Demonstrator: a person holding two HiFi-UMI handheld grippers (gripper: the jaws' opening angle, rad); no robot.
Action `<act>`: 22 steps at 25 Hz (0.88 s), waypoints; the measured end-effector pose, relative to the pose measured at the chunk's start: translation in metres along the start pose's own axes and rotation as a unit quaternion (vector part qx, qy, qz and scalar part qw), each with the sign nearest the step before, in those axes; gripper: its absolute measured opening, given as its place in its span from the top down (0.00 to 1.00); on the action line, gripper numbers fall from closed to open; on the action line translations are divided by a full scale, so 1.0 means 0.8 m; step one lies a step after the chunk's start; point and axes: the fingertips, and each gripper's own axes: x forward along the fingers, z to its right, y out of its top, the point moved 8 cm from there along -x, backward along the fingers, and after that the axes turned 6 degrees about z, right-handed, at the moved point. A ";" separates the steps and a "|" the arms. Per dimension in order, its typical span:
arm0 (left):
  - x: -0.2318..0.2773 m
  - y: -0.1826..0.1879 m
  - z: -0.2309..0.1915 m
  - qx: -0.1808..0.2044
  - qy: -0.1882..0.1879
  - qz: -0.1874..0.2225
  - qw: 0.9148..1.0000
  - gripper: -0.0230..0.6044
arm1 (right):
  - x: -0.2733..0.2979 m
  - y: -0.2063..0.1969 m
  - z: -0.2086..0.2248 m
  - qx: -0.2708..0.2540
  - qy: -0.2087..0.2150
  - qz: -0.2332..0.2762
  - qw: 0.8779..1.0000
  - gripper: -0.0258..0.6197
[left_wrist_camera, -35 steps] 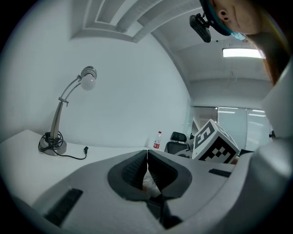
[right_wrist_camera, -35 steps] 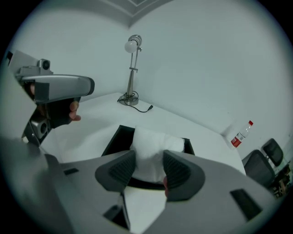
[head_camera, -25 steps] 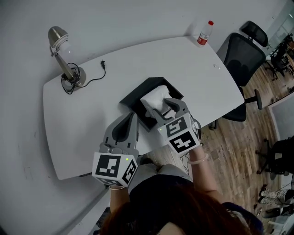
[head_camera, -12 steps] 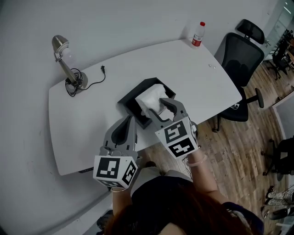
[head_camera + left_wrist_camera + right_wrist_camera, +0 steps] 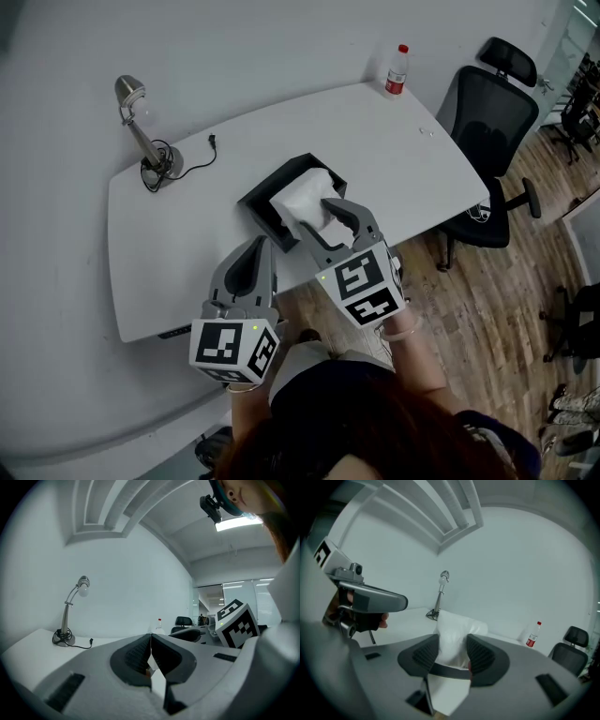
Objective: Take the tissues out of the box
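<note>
My right gripper (image 5: 452, 651) clamps the tissues (image 5: 455, 627) between its 2 jaws, over the box (image 5: 264, 193); my left gripper (image 5: 151, 644), jaws together, hangs nearby.

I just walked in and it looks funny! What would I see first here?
The right gripper pinching a puffy white bunch of tissues sticking up from the black box in the middle of the white table. Next, the left gripper, jaws together, at the table's near edge, and the silver lamp at the far left corner.

White tissues (image 5: 303, 198) in black box (image 5: 259, 203)
</note>
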 end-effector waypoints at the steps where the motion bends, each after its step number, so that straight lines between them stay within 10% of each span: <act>1: -0.003 0.001 0.004 0.002 0.002 0.001 1.000 0.93 | -0.005 0.001 -0.001 0.002 0.001 0.005 1.000 0.65; 22: -0.058 0.011 0.092 0.032 0.035 0.003 0.999 0.93 | -0.127 0.004 -0.007 0.019 0.016 0.098 0.995 0.65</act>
